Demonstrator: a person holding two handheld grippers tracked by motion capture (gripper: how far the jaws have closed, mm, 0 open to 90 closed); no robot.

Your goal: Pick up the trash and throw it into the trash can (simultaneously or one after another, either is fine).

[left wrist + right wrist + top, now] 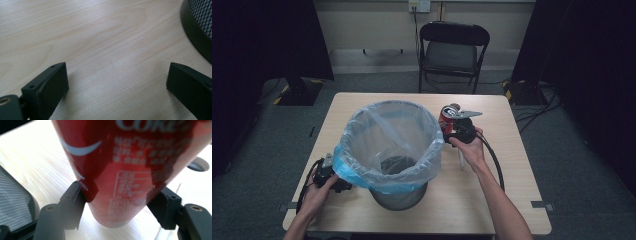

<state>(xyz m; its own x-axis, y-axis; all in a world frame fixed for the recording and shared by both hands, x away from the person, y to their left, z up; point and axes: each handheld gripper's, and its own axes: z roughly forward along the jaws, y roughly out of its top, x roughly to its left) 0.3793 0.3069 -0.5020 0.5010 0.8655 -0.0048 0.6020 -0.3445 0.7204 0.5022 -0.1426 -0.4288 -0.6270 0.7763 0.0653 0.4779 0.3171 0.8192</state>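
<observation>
Pale wooden table (507, 200), red can (130, 170) clamped between right hand-held gripper (120, 206) jaws, beside lined bin (389, 150).

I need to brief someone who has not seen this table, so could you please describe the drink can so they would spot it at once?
Start at the big mesh wastebasket with the clear blue-edged plastic liner in the middle of the light wooden table. Just off its rim, on the person's right, the right gripper clamps a red aluminium cola can between its jaws. It is the only red thing there, with white lettering.
</observation>
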